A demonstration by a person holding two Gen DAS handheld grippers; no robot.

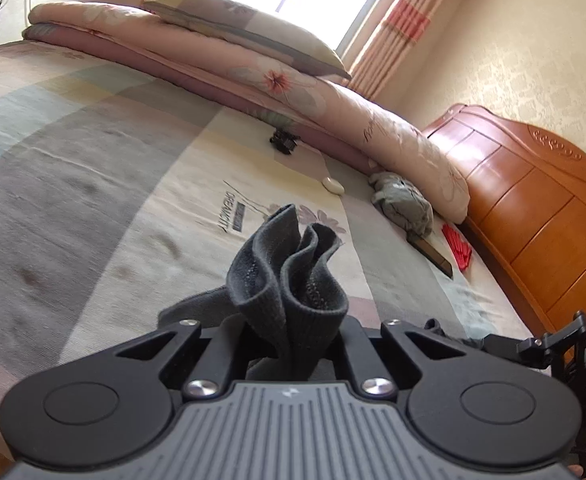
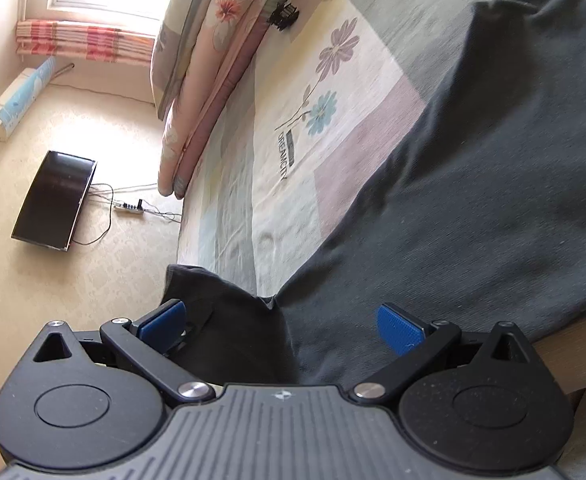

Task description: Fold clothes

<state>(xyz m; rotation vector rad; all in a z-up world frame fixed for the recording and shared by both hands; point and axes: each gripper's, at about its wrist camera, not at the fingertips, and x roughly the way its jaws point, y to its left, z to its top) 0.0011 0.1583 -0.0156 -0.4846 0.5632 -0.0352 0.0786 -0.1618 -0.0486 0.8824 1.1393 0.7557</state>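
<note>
The left gripper (image 1: pixel 293 344) is pressed together on a bunched ribbed cuff of the dark grey garment (image 1: pixel 289 276); the knit sticks up out of its fingers in crumpled folds, held just above the patchwork bed sheet (image 1: pixel 93 200). The right gripper (image 2: pixel 289 324) stands spread, its blue pads (image 2: pixel 399 326) well apart, with a fold of the same dark grey cloth lying between them, not pinched. From there the garment spreads flat over the sheet toward the bed's near edge. The right gripper points along the bed, tilted so the wall with the wall-mounted TV (image 2: pixel 55 200) shows at the left of its view. At the far edge of the bed lie a folded floral quilt (image 1: pixel 221 64) with a pillow (image 1: pixel 249 28) on it, a black hair claw (image 1: pixel 284 141), a crumpled grey-green cloth (image 1: pixel 403 200), and a phone (image 1: pixel 433 254) near the wooden headboard (image 1: pixel 533 200).
</note>
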